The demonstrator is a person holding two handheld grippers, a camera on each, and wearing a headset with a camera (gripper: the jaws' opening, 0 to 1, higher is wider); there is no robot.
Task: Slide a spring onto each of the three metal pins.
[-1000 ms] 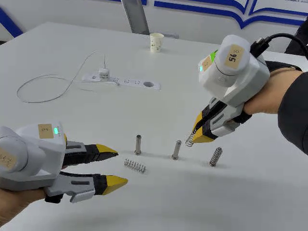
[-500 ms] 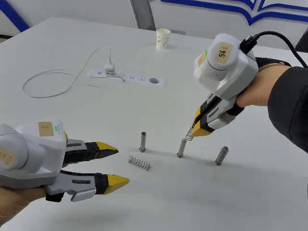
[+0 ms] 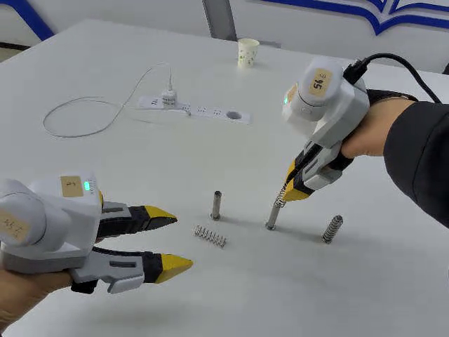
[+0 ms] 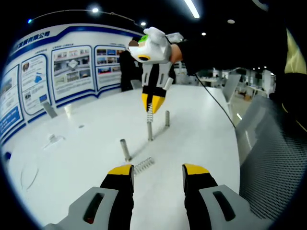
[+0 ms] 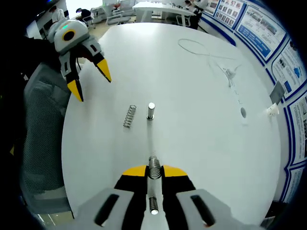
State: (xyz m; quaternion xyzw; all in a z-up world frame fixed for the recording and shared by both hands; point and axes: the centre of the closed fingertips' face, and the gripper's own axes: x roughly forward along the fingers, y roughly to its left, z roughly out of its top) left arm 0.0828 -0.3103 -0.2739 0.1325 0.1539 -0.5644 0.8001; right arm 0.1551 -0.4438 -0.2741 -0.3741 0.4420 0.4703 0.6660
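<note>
While clamping a spring with the right tool at the tip of the middle pin, holds the left tool wide apart — near a loose spring and a bare pin.

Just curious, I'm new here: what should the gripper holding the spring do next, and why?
Probably ease straight down: the right gripper holds the spring with its lower end at the middle pin's top, not yet slid on.

I'm working in what looks like an office showroom: a big white counter with a power strip and paper cup, blue-trimmed display boards on the far wall, ceiling strip lights, and a mesh chair alongside.
</note>
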